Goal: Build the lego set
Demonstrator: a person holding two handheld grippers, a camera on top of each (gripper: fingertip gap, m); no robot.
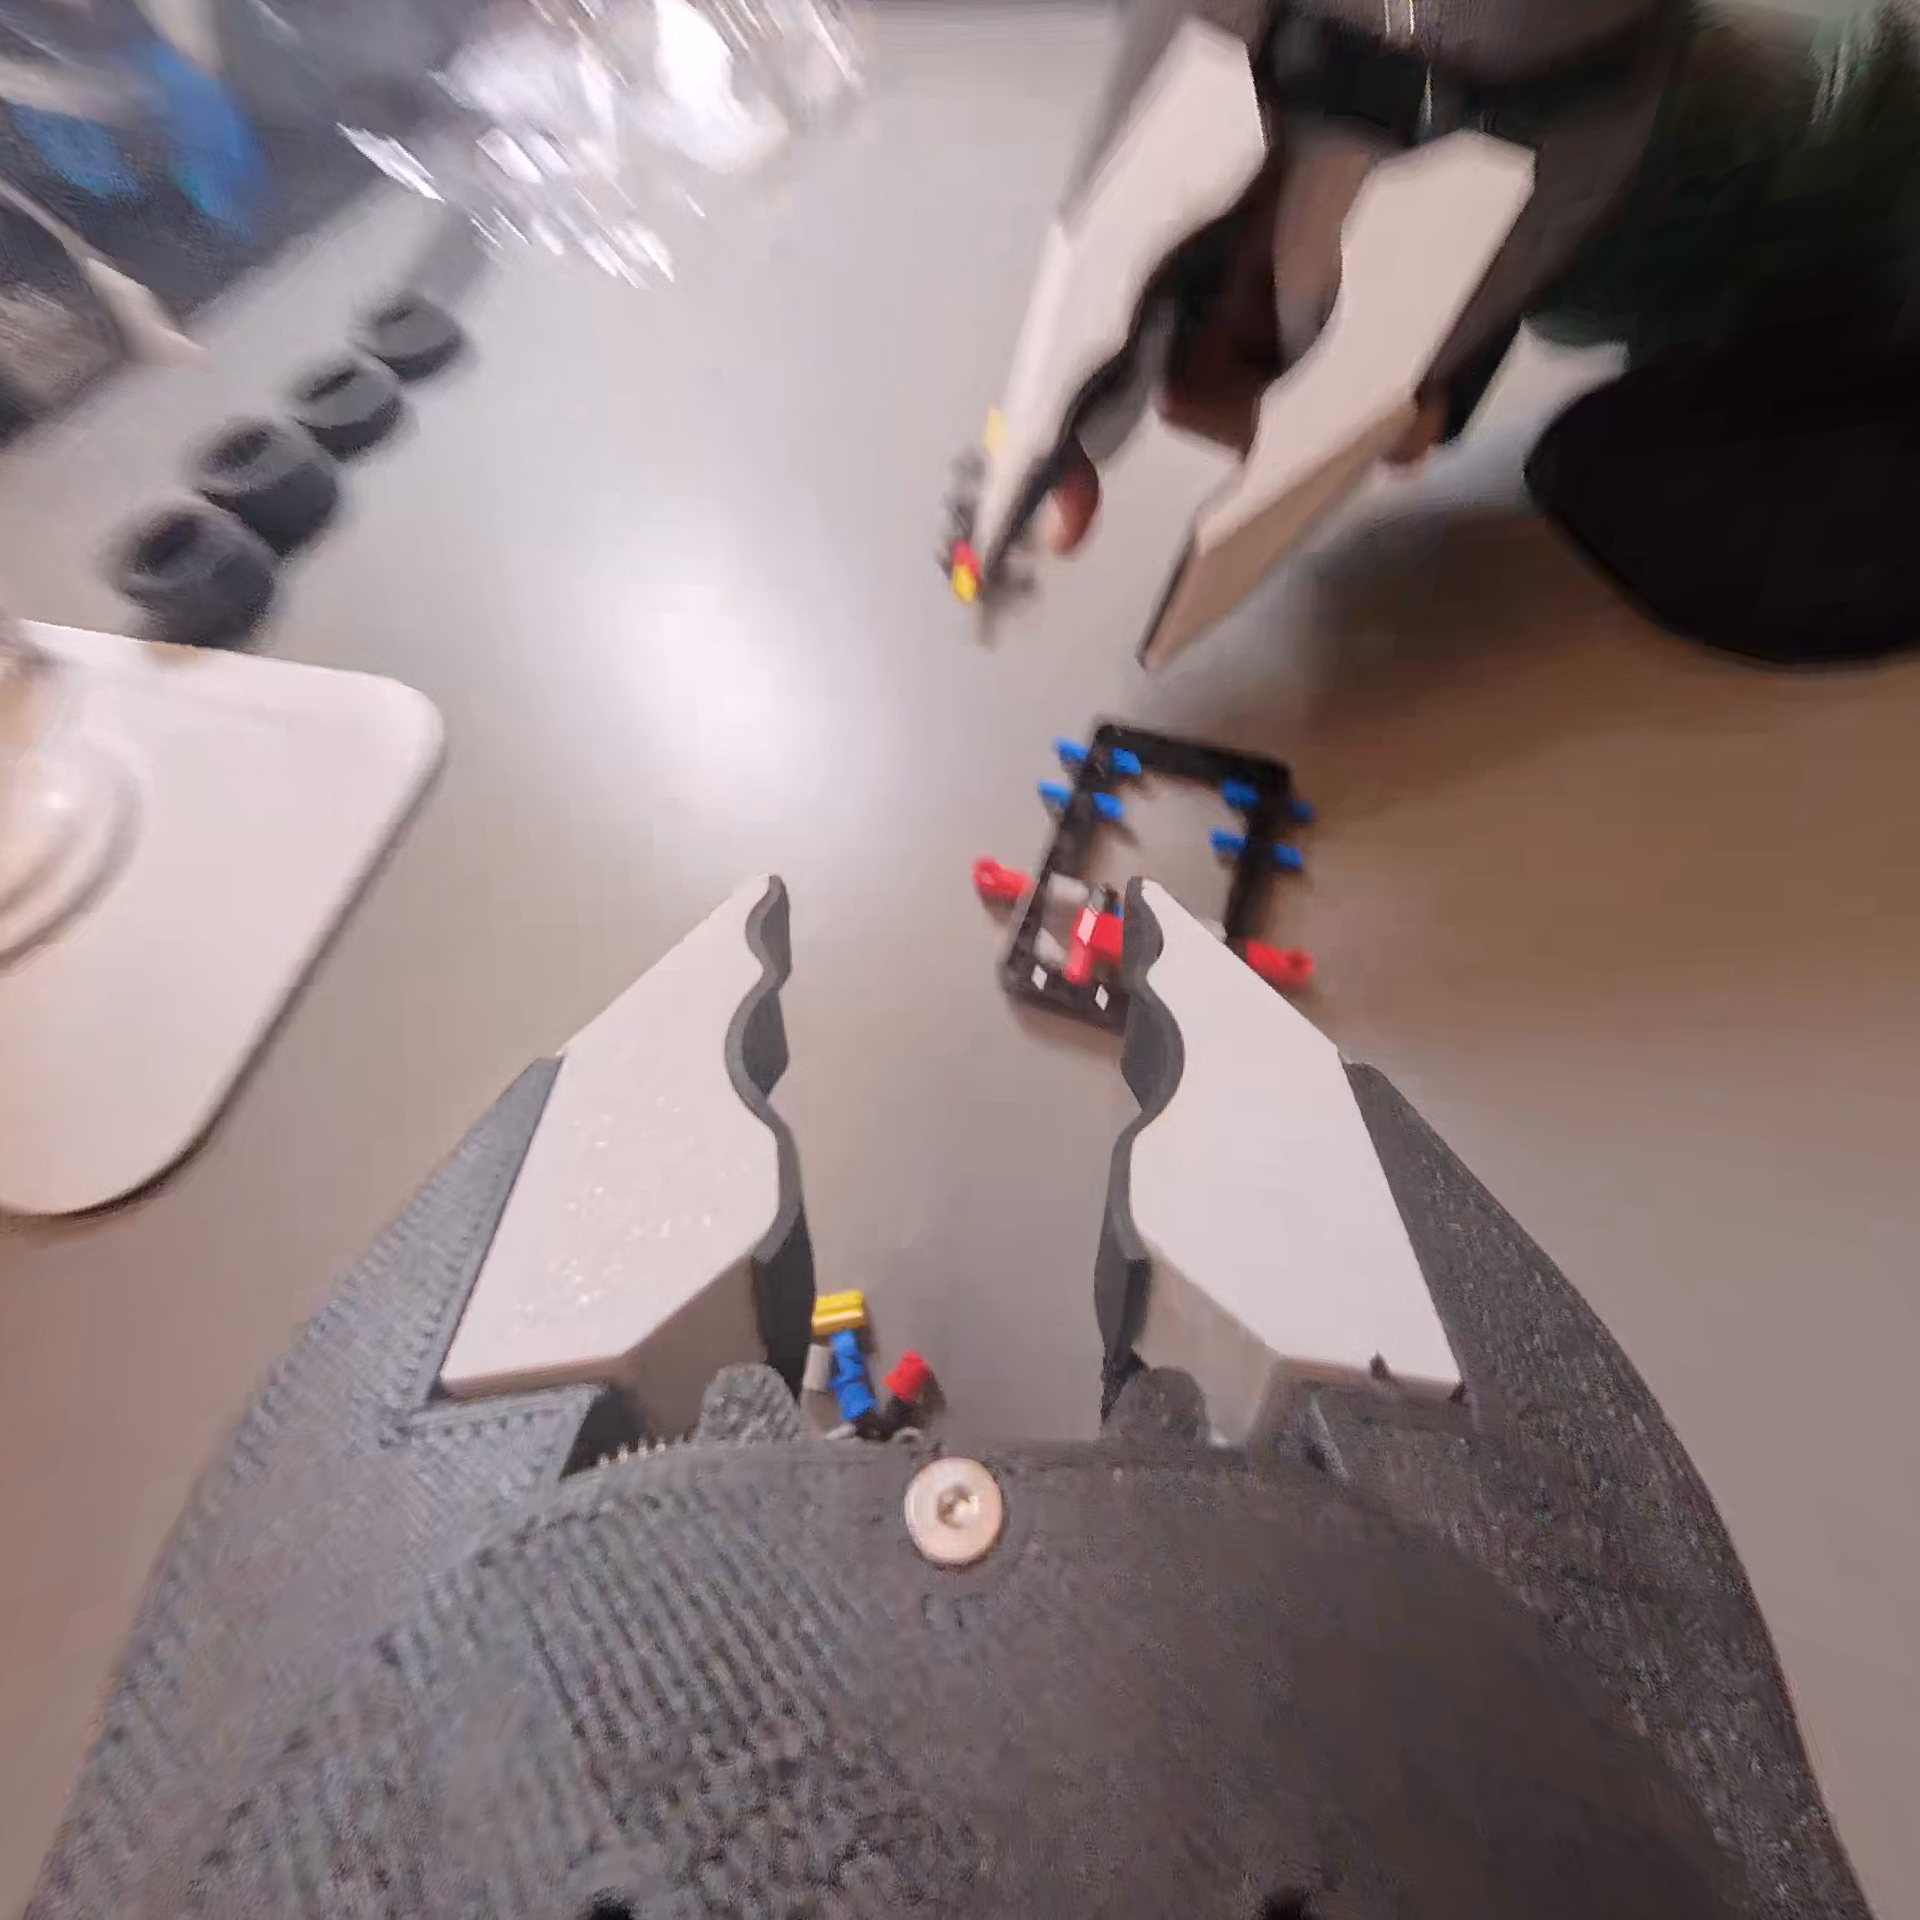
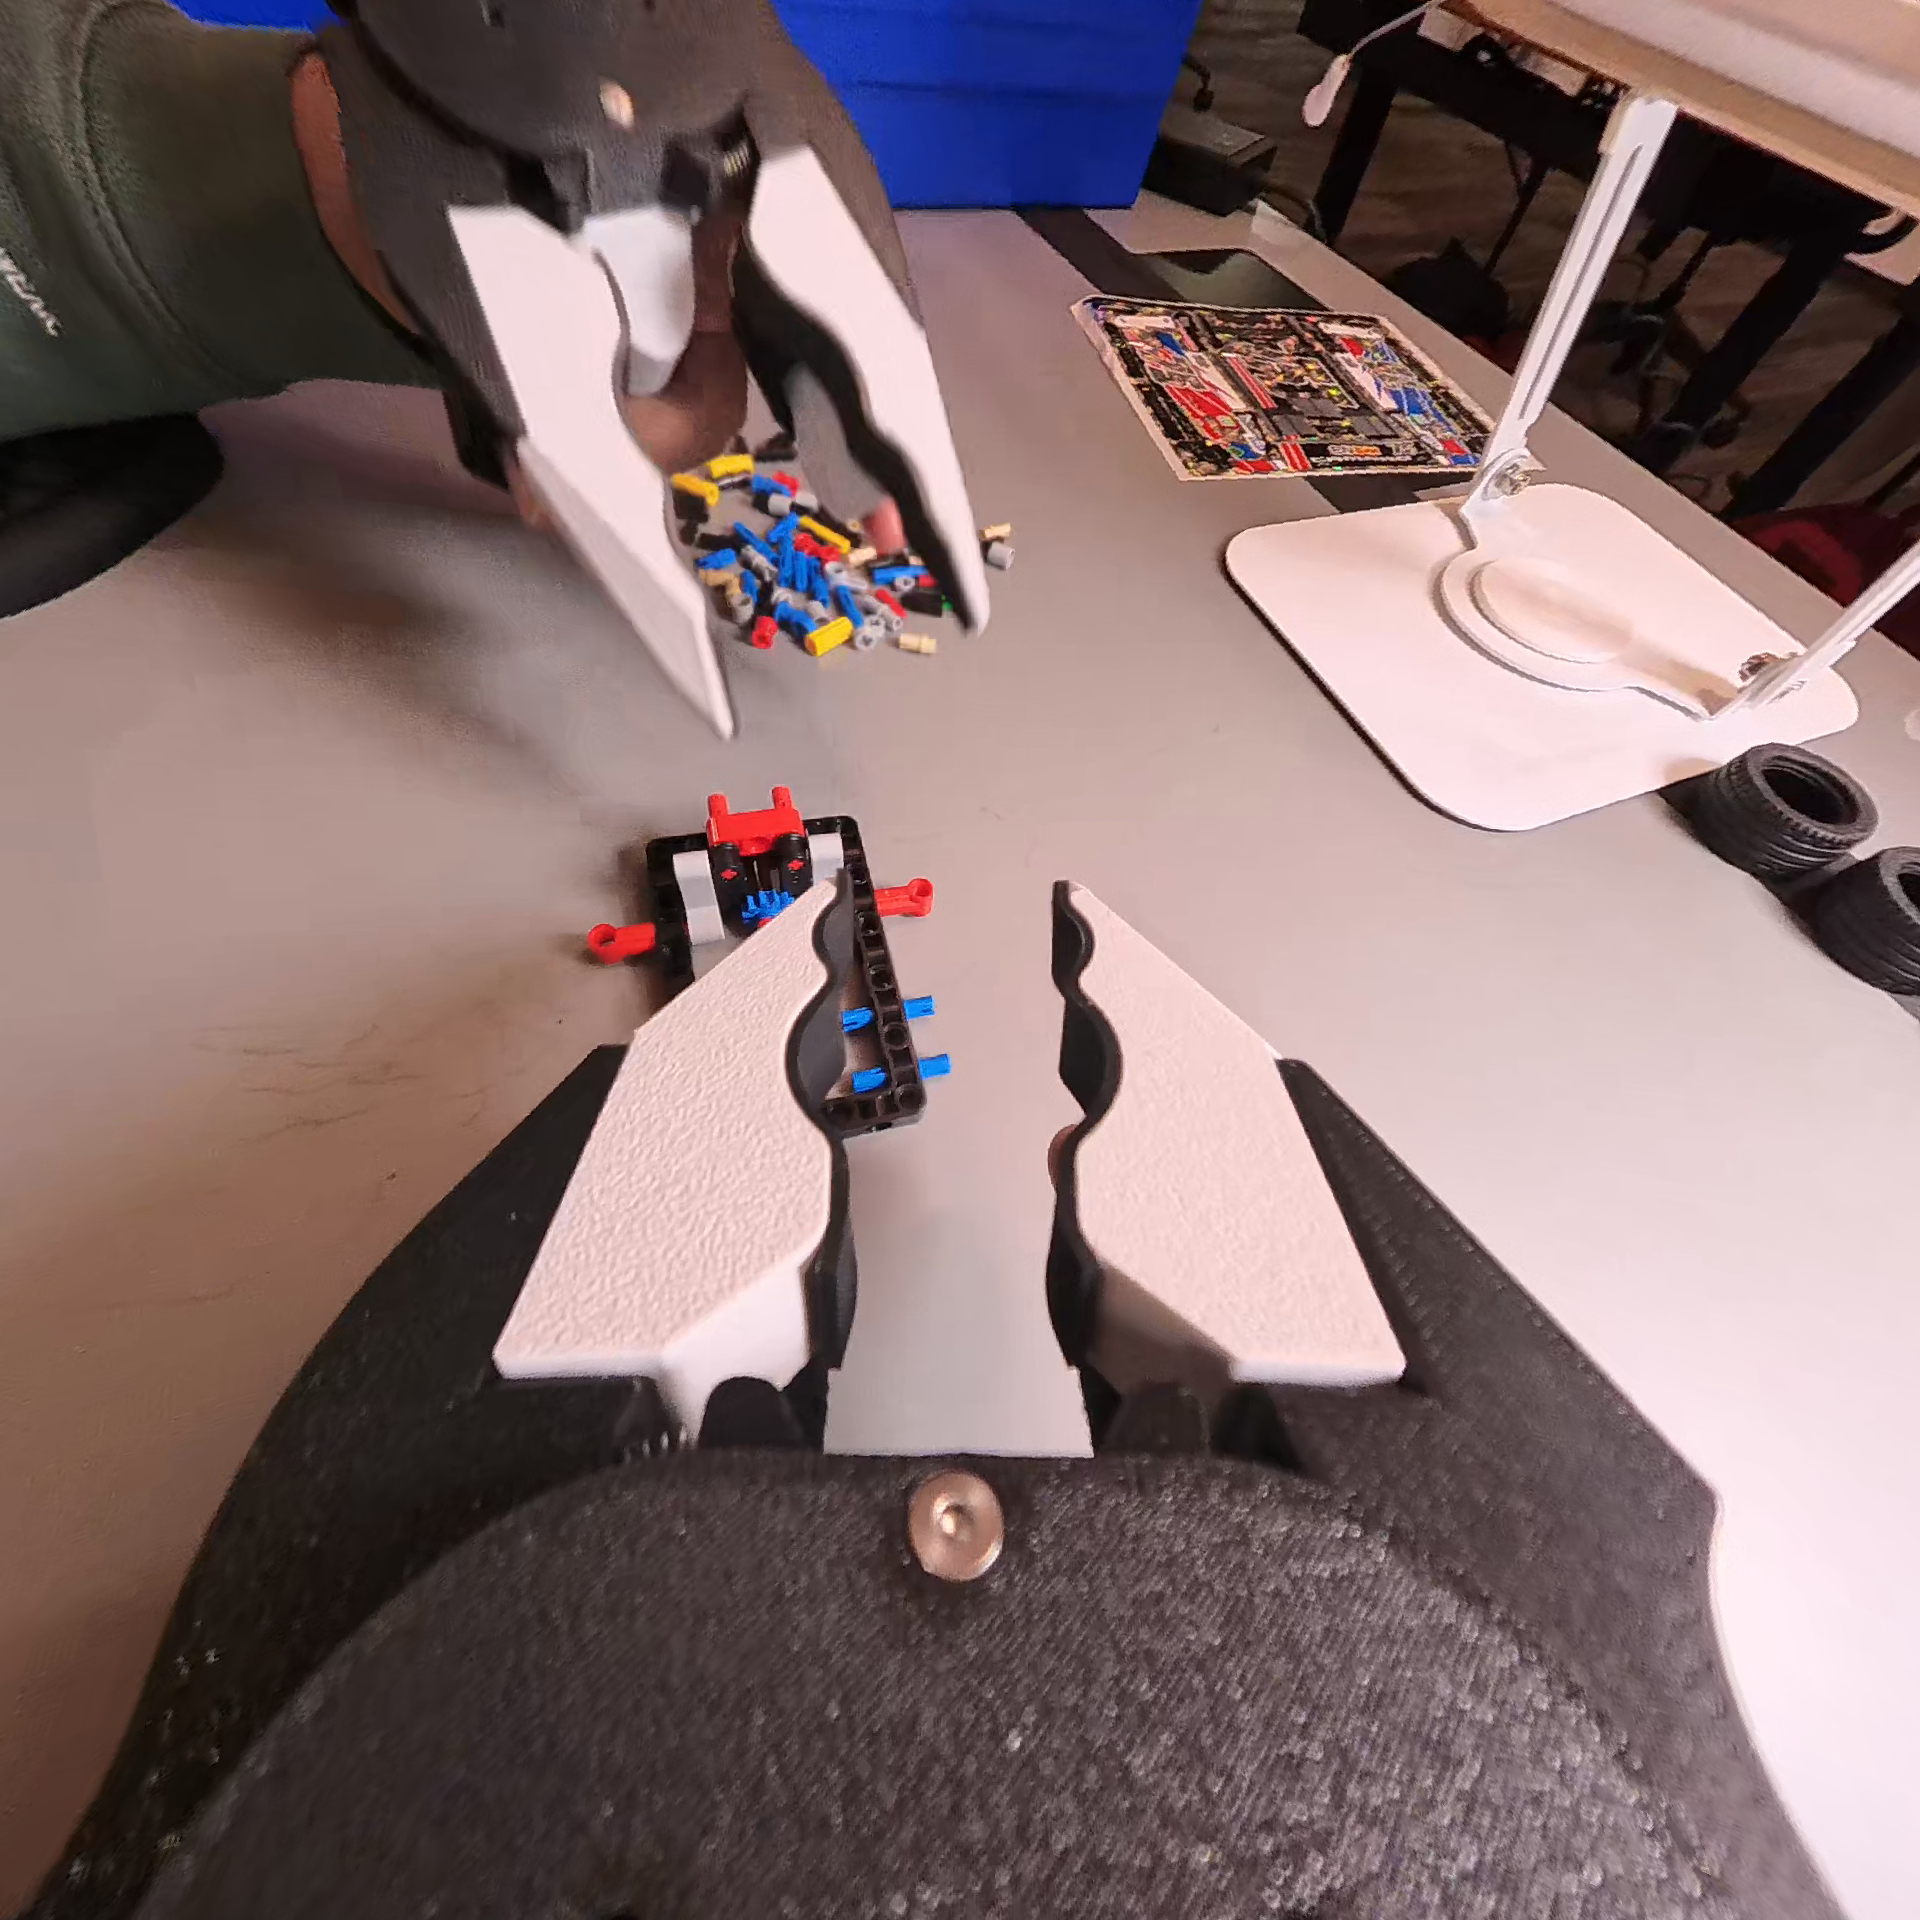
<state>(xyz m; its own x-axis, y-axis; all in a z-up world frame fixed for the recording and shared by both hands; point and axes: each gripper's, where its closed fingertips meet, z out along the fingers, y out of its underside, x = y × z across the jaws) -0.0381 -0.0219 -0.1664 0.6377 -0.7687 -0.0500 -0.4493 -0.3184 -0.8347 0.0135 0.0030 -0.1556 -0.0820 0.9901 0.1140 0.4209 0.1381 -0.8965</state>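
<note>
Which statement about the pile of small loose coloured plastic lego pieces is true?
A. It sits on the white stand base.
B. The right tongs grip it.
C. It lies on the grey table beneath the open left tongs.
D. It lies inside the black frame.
C: the pile of small loose coloured plastic lego pieces lies on the grey table under the open left tongs.

Workshop or lab: grey worktable, lamp stand, blue bin
</note>
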